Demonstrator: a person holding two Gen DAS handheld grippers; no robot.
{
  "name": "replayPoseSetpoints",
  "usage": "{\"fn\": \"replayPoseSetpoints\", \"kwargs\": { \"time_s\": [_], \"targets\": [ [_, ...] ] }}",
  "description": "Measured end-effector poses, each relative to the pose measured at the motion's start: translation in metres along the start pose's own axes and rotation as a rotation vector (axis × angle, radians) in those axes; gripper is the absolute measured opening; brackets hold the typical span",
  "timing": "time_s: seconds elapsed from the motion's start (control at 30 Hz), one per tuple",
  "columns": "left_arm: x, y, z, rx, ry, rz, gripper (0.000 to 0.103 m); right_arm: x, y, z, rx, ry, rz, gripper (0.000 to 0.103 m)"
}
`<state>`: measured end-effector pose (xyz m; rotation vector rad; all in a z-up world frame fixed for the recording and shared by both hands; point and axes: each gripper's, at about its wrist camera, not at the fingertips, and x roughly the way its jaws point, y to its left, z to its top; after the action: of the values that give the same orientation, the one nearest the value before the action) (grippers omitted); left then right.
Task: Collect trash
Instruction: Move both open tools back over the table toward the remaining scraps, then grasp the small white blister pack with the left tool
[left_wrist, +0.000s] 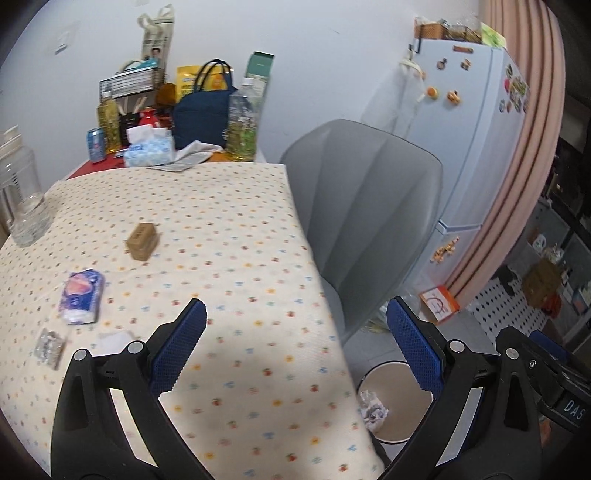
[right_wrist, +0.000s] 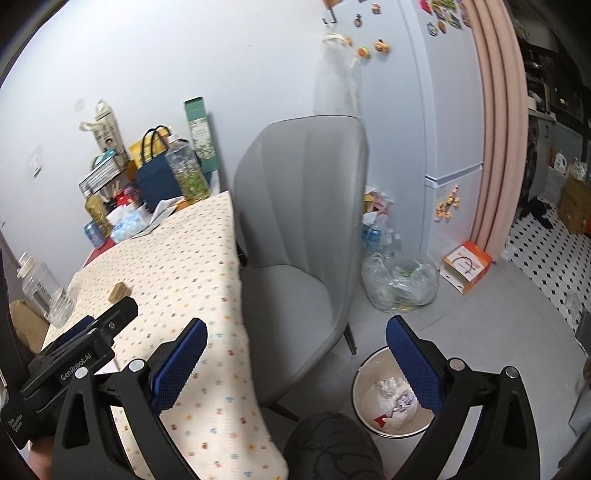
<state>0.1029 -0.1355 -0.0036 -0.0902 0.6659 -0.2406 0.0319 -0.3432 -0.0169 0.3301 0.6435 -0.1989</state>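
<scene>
Both my grippers are spread wide with nothing between the pads: the left gripper (left_wrist: 297, 343) hangs over the near edge of the table (left_wrist: 236, 206), the right gripper (right_wrist: 295, 350) hangs further right, over the floor.

The bin (right_wrist: 364, 376) sits on the floor at near right, beside the grey chair (right_wrist: 295, 206), with crumpled paper (right_wrist: 397, 398) already in it. What remains lies at the left of the table: a blue and pink packet (left_wrist: 82, 296), a small foil wrapper (left_wrist: 50, 347), a white scrap (left_wrist: 112, 338) and a brown box (left_wrist: 143, 240).

The risks, I reckon: the flat foil could slip from my pads, and a careless sweep left might knock the glass jar (left_wrist: 26, 206). The box may not be trash at all.
</scene>
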Motion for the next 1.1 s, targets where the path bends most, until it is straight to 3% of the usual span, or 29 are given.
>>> {"fn": "replayPoseSetpoints", "kwargs": {
  "time_s": [1.1],
  "targets": [
    [-0.053, 0.139, -0.028, -0.173, -0.029, 0.189, 0.097, 0.002, 0.128, -0.028, -0.204, 0.044, 0.157, 0.095]
  ]
}}
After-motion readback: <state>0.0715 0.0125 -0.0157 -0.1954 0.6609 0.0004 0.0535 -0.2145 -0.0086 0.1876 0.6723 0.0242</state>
